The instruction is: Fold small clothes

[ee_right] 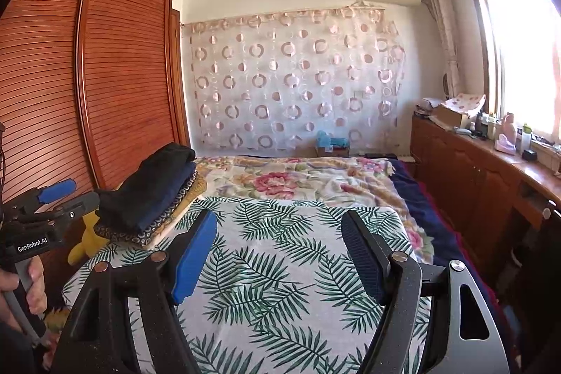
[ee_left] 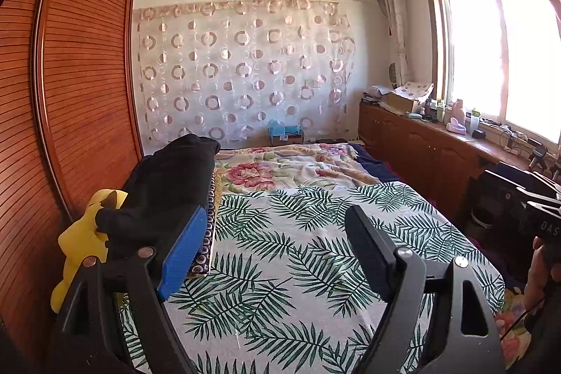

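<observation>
Both grippers, the left gripper (ee_left: 277, 247) and the right gripper (ee_right: 280, 255), are being held above the leaf sheet (ee_left: 298, 251) on the bed, fingers wide and gripping nothing. A stack of folded clothes (ee_right: 154, 195) is lying at the sheet's left edge, just beside a yellow toy (ee_left: 80, 240). Judging by the bare sheet, a gap between garments is being passed through, and another garment is likely being called for next.

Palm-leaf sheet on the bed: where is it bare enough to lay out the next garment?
The palm-leaf sheet is bare between the folded stack on its left edge and the dark blue bedding on its right, back to the floral blanket. The left edge is crowded: the stack, with a yellow plush toy beside it.
</observation>
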Demonstrator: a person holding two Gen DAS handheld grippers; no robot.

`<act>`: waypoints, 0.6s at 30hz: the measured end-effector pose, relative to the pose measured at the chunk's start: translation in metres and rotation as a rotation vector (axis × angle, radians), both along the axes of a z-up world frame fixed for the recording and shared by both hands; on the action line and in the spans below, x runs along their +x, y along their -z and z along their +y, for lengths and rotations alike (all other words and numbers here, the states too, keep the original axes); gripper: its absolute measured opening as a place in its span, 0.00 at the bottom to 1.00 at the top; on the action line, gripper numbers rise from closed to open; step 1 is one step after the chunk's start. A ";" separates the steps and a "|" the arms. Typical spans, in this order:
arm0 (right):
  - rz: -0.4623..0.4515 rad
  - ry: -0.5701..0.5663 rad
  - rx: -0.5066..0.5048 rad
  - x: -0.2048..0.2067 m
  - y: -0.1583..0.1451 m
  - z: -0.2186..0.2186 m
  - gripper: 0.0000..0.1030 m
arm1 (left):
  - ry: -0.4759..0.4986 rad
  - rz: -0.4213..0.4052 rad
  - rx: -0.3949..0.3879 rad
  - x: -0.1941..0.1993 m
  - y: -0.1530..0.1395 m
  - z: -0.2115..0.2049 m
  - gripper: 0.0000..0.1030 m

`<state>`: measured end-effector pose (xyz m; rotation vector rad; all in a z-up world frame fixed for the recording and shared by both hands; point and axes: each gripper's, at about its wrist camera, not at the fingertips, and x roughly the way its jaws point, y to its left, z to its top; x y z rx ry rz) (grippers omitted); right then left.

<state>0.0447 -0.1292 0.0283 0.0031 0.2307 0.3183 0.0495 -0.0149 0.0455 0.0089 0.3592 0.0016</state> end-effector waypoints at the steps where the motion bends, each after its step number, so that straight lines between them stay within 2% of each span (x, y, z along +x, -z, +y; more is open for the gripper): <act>1: -0.001 -0.001 0.000 -0.001 0.000 -0.001 0.73 | 0.000 -0.001 0.000 0.000 0.000 0.000 0.79; 18: -0.010 -0.006 -0.004 0.000 0.000 -0.008 0.73 | 0.003 -0.006 -0.002 0.000 0.002 -0.005 0.79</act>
